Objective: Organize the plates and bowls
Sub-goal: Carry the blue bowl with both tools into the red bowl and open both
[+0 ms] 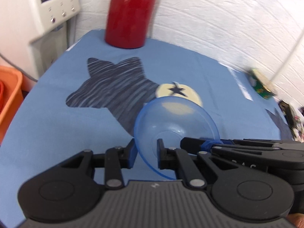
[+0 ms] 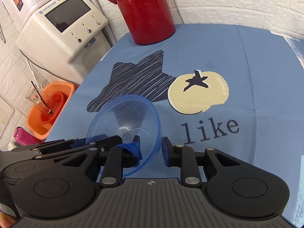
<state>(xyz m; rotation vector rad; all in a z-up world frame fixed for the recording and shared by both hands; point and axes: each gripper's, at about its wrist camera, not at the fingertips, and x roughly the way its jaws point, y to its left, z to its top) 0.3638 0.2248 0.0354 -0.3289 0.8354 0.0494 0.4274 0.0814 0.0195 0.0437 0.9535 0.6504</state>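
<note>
While tilted above the table middle: blue bowl, clamped at opposite rim sides by left gripper and right gripper. Red jug at far edge.

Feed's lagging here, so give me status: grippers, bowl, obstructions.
Left gripper and right gripper both shut on blue bowl, opposite rim sides. Bowl tilted. Red jug far back, nothing blocking.

blue bowl pinched between both tools
</note>
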